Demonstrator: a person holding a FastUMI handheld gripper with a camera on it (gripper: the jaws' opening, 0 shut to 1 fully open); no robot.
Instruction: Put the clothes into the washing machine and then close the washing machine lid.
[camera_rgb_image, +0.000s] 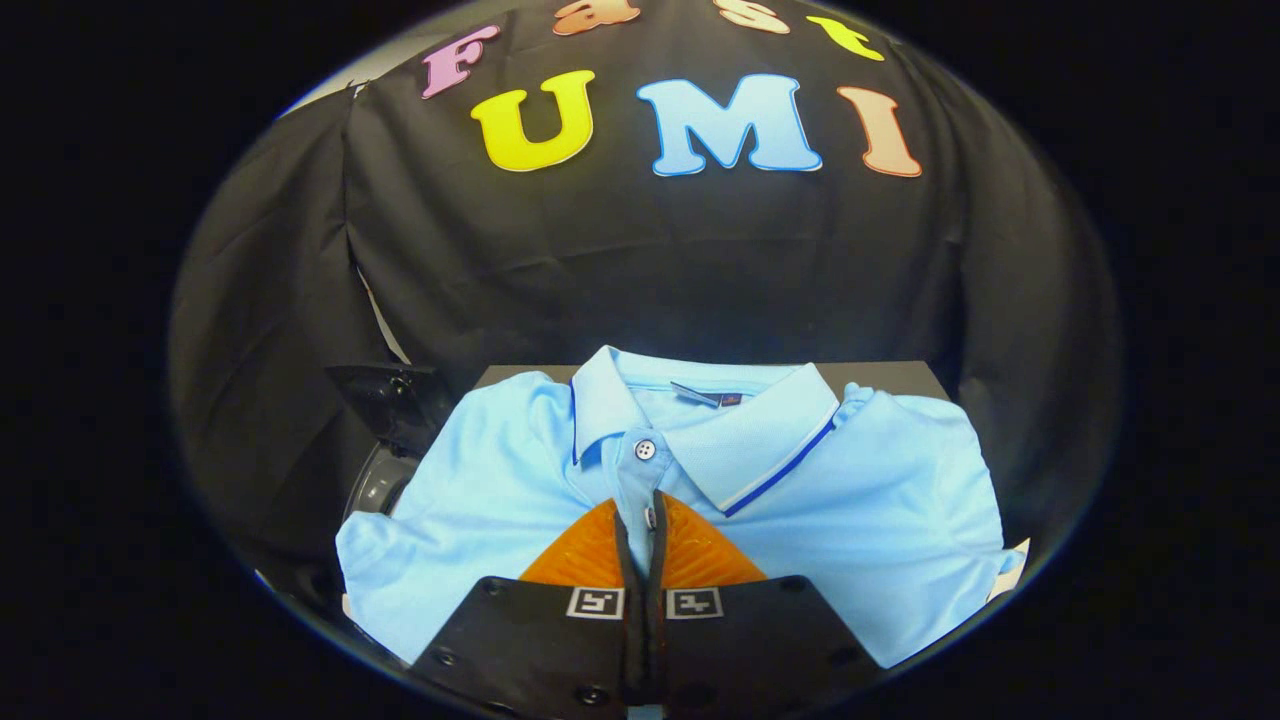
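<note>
The tool (645, 510) hung low over a folded light blue polo shirt (880, 500), its two fingers (585, 550) pressed together with barely a thin slit between them. The tips met right over the shirt's button placket, at a lower button just below the collar opening. Whether any cloth was caught between the tips could not be told.

From the fingertips, the shirt spread out in every direction. Its collar (700, 400), trimmed with a white and dark blue stripe, lay at 12 o'clock, just ahead of the tips, with a white button (645, 450) fastened at the neck and a small label inside the neckband. The chest and one folded shoulder reached away toward 2 and 3 o'clock; the other shoulder and a folded sleeve stretched toward 9 and 10 o'clock. The cloth lay flat and smooth, with only soft creases near the sleeve folds.

The shirt rested on a dark tabletop (900, 378), whose far edge showed beyond the collar at 1 o'clock. At about 10 o'clock from the tips, beside the shirt's left shoulder, stood a dark round part (380, 480), partly hidden by the cloth; what it was could not be made out.
</note>
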